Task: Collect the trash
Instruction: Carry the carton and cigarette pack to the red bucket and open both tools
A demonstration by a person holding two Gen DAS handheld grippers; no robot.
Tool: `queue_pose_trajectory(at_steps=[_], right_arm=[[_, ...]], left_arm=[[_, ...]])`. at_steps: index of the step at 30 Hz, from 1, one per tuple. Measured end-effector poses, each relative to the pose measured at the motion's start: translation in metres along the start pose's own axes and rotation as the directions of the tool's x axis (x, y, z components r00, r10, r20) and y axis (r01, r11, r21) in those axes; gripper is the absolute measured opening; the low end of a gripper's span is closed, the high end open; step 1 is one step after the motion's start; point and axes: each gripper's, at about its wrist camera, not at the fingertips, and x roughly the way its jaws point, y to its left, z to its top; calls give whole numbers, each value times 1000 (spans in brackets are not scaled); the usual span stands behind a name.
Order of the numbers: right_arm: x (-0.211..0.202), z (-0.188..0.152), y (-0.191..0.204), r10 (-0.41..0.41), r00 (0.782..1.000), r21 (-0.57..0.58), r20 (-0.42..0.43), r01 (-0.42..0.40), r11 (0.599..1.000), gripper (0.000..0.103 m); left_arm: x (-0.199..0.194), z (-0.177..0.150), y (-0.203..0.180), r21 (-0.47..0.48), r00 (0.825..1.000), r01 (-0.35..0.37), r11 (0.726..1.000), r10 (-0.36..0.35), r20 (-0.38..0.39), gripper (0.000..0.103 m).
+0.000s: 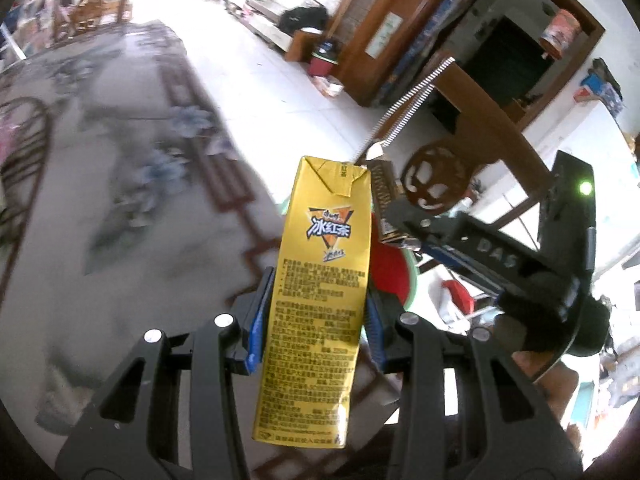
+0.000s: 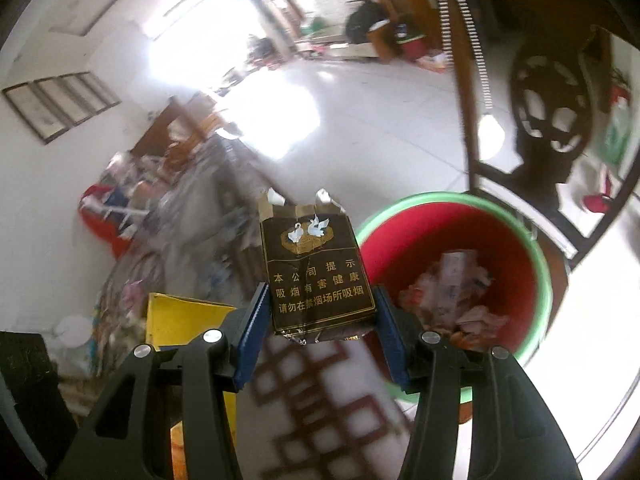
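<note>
Yellow card fills the middle of my left view: an iced tea carton [image 1: 316, 300], standing upright, its folded top in the centre of the frame and its base low down. My left gripper [image 1: 316, 320] is clamped on it, blue pads [image 1: 258, 320] pressed against both of its long sides.

In my right view, a dark brown cigarette pack [image 2: 318, 276] with a torn top sits at the centre, squeezed between the fingers of my right gripper [image 2: 320, 320]. Just right of the pack is a red bin [image 2: 516, 248] with a green rim, scraps of paper [image 2: 452, 292] lying inside it. The yellow carton shows again at the lower left of this view.

From the left camera, my right gripper appears at the right, carrying the brown pack beside the carton's top. A patterned grey tabletop [image 1: 120, 184] spreads across the left half, blurred. White floor tiles [image 1: 280, 80] stretch above.
</note>
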Motion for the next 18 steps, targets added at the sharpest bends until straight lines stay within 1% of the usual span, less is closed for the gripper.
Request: queue_pose_trajectory(at_steps=[2,3,4,5,6,7,8,10,12,13,15,17,18], right_arm=[[-1,1,-6,-12,1000,24,5,12,1000,51],[0,2,-9,-23,1000,32,5,23,999,51],[0,2,-10,-38,999,37,6,37,999,52],[0,3,-12,-49,999,43,9,49,998,57],[-1,3,-15,-61,998,55,18,60,997,67],[-2,4,-17,-69,997,66,27,68,996,71],[-3,4,-19,-79,996,78,37,76,994,74],[-5,5,-22,-91,995,92,48,87,992,74],[-3,6,-22,-88,995,94,45,84,992,75],[-2,6,-22,-84,996,91,41,80,993,75],[-1,5,-20,-76,996,83,34,73,994,76],[-1,4,-16,-59,998,78,31,57,995,78],[0,2,-13,-51,998,74,27,49,996,80]], left_arm=[[9,7,-10,5,1000,24,1000,-24,-8,38],[15,11,-15,8,999,42,999,-42,-19,40],[17,12,-17,9,999,50,999,-50,-23,48],[21,15,-21,11,998,54,999,-53,-18,54],[22,18,-22,13,999,53,999,-53,-11,61],[22,19,-23,15,999,51,999,-51,-8,67],[21,20,-23,15,999,47,999,-47,-3,69],[17,20,-17,8,999,39,999,-39,11,75],[8,18,-3,-12,999,18,1000,-17,29,79],[4,17,4,-19,999,9,1000,-9,34,79],[-6,17,23,-30,999,-25,999,26,45,81],[-22,15,53,-39,992,-106,994,109,67,89],[-34,15,73,-45,981,-171,984,175,88,93]])
